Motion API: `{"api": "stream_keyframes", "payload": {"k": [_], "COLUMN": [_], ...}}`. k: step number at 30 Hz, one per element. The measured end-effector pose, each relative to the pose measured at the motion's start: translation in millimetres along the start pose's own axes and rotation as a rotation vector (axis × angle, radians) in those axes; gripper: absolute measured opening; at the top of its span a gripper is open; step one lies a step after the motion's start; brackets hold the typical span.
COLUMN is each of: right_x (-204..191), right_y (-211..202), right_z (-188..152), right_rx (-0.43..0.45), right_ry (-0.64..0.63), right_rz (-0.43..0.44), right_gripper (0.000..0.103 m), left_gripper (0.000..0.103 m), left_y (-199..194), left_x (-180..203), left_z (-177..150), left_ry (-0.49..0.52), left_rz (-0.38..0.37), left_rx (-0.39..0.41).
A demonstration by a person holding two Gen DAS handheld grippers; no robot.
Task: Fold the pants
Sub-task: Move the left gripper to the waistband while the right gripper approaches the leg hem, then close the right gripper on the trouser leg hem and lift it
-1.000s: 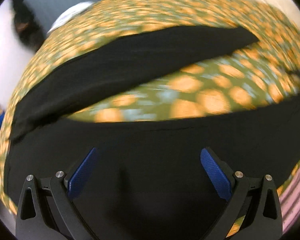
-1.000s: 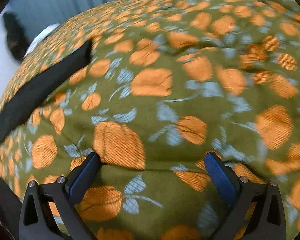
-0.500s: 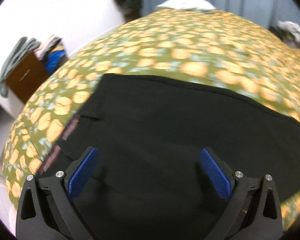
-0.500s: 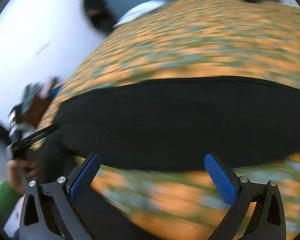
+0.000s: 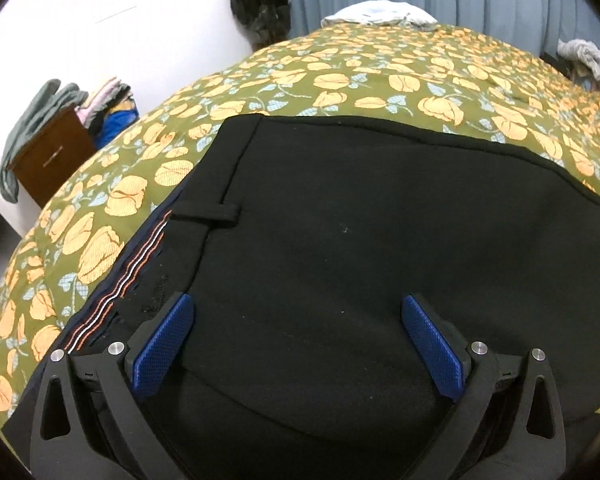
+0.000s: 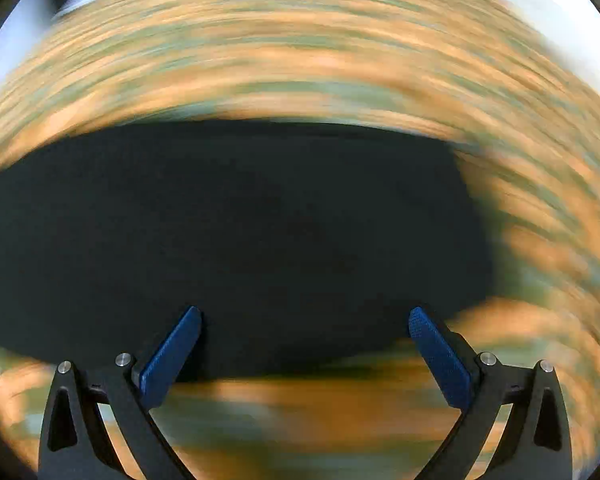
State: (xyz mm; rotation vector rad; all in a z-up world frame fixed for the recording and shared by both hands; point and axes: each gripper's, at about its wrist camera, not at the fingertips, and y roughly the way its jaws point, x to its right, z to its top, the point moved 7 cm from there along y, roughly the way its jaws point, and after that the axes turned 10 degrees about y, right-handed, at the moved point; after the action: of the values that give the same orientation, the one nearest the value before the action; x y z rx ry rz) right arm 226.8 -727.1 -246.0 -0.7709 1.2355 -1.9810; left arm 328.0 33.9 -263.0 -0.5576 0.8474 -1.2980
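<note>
Black pants (image 5: 360,240) lie flat on a bed with a green bedspread with orange flowers (image 5: 340,80). In the left wrist view the waistband with a belt loop (image 5: 204,216) and striped inner lining sits at the left. My left gripper (image 5: 300,332) is open and empty, just above the upper part of the pants. In the blurred right wrist view a black pant leg (image 6: 240,240) crosses the frame and ends at the right. My right gripper (image 6: 304,340) is open and empty over the leg's near edge.
A brown wooden cabinet (image 5: 48,160) piled with clothes stands by the white wall at the left. A white pillow (image 5: 380,14) lies at the bed's far end before grey-blue curtains. A grey cloth heap (image 5: 588,60) lies at the far right.
The left gripper has swung from the legs to the waistband end and come closer. The right gripper has swung from bare bedspread to over a pant leg and is still moving.
</note>
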Motion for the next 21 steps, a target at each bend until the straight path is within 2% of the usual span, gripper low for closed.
{"api": "stream_keyframes", "payload": {"k": [2,3,5,7,9,11,12,13,14,18,21], "right_x": [42.6,48.0,38.7,26.2,12.5,9.0,7.9,6.9,9.0,11.2,19.3], "right_y": [-9.6,-12.5,-13.0,-6.2,9.0,26.4,30.4,30.8,25.0,-45.2,-114.2], "right_z": [22.4,31.1,40.6,48.8,47.9,42.7,40.1,36.7,35.6,16.9,-26.5], "right_rx": [0.041,0.050,0.043,0.026,-0.012,-0.063,-0.083,-0.092,-0.066,0.093,0.195], "right_ry": [0.055,0.050,0.030,0.030,0.019,0.011,0.017,0.026,0.026,-0.030,-0.089], "right_rz": [0.002,0.027,0.114,0.167,0.180,0.175,0.185,0.209,0.196,0.307,0.363], "right_gripper": [0.103,0.103,0.102,0.093,0.062,0.054,0.047,0.035,0.011,0.007,0.006], "left_gripper": [0.103,0.103,0.103,0.103,0.103,0.103,0.103,0.102,0.103,0.103,0.103], "left_y": [2.4,4.7,5.5,5.9,6.0,6.0,6.2,6.5,6.9,7.6,7.8], "left_x": [-0.5,-1.3,0.6,1.4,1.7,1.9,2.0,2.0,2.1,3.2,2.9], "left_z": [0.2,1.5,1.2,1.2,1.1,1.0,1.0,0.9,1.1,0.7,0.6], "left_ry": [0.001,0.002,0.010,0.015,0.016,0.016,0.017,0.017,0.018,0.021,0.022], "left_rz": [0.002,0.004,0.013,0.020,0.022,0.022,0.023,0.024,0.026,0.031,0.033], "left_rx": [0.001,0.000,-0.003,-0.005,-0.005,-0.006,-0.006,-0.007,-0.008,-0.009,-0.010]}}
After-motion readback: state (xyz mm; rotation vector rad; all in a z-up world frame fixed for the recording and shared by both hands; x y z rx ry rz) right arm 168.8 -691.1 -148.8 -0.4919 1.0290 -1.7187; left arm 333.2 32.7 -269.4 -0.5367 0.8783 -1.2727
